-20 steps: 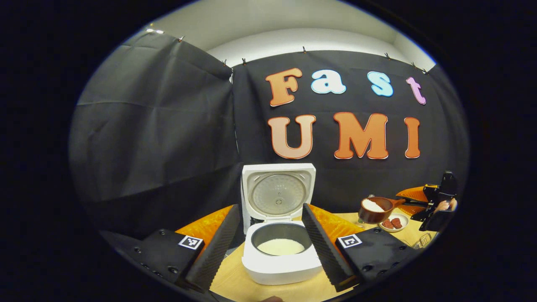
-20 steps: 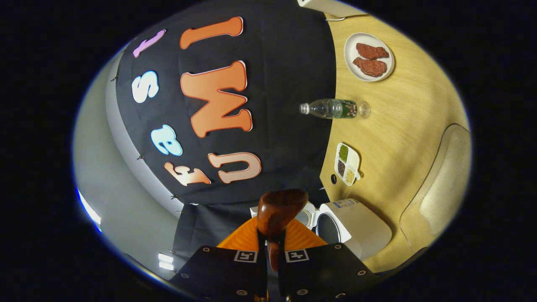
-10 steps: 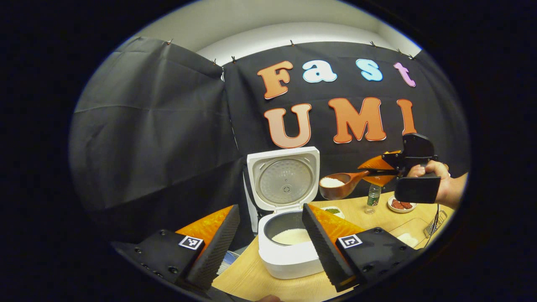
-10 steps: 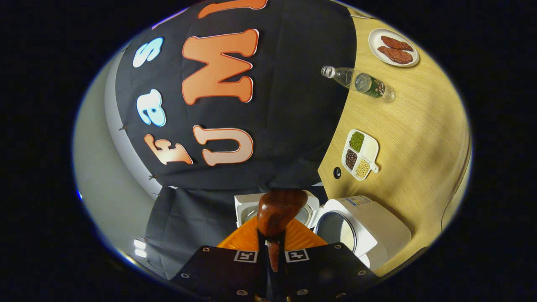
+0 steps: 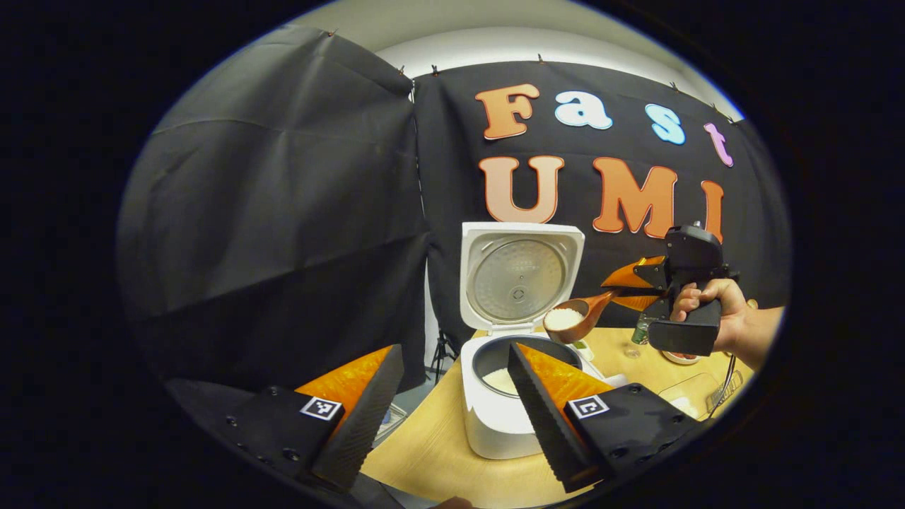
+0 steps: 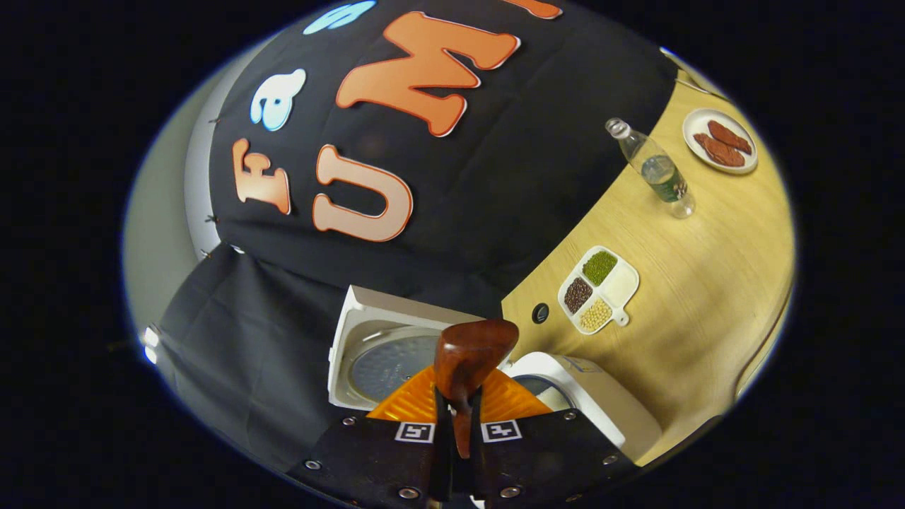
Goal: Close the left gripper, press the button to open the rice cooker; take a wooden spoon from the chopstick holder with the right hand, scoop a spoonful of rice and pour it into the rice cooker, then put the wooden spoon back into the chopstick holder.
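Note:
The white rice cooker (image 5: pixel 495 417) stands open on the wooden table, lid (image 5: pixel 520 276) upright and white rice in its pot (image 5: pixel 503 380). My left gripper (image 5: pixel 454 349) hovers open in front of it, fingers on either side of the pot and touching nothing. A hand (image 5: pixel 721 314) holds my right gripper (image 5: pixel 640 286), which is shut on the handle of the wooden spoon (image 5: pixel 574 319). The spoon bowl carries white rice just above the pot's right rim. In the right gripper view the spoon (image 6: pixel 470 353) sticks out from the shut gripper (image 6: pixel 458 404) toward the lid (image 6: pixel 385 360).
On the table (image 6: pixel 707 297) beyond the cooker lie a divided dish of beans (image 6: pixel 599 288), a plastic bottle (image 6: pixel 654 170) and a plate of brown food (image 6: pixel 720 140). A clear tray (image 5: pixel 689 390) and a wire rack (image 5: pixel 728 396) sit at the right.
My right gripper has carried the rice-filled spoon left and down, from over the right side of the table to the cooker's rim. The left gripper has drifted left, still open.

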Motion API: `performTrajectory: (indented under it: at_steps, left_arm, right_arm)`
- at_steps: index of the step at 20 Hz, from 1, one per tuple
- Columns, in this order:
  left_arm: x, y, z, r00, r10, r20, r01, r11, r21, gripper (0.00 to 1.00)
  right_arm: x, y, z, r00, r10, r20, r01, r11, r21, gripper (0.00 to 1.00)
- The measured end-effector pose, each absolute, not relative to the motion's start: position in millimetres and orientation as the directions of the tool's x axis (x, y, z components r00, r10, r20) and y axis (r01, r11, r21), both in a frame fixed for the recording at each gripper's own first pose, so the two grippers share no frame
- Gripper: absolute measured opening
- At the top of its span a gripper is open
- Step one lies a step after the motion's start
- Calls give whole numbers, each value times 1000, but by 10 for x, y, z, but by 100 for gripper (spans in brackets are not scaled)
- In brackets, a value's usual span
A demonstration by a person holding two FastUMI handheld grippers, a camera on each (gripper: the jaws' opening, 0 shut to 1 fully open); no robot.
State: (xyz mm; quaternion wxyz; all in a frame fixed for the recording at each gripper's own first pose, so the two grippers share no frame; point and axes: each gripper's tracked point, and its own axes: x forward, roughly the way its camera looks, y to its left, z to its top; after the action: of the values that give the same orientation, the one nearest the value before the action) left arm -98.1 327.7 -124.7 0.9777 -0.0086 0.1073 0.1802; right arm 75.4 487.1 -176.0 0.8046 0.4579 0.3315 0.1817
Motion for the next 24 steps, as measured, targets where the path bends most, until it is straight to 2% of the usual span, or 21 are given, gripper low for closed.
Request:
performTrajectory:
  at_steps: [4,6,9,13,24]
  left_arm:
    - [-942,3377,-1300,906,358,-225,-362,932,23,100]
    - [-933,3391,-1326,907,356,-227,-361,932,20,98]
    - [-872,3420,-1350,908,350,-231,-355,935,20,100]
    - [-853,3421,-1373,910,343,-233,-347,938,25,99]
    - [-870,3448,-1361,910,347,-227,-348,937,35,100]
  right_arm:
    - [809,5044,-1591,745,567,-351,-168,669,724,10]
    - [806,5117,-1468,758,565,-326,-245,710,660,10]
    - [792,5208,-1319,766,571,-296,-346,754,558,10]
    - [801,5218,-1136,794,559,-239,-395,774,495,10]
    - [679,5397,-707,789,602,-119,-552,781,294,10]
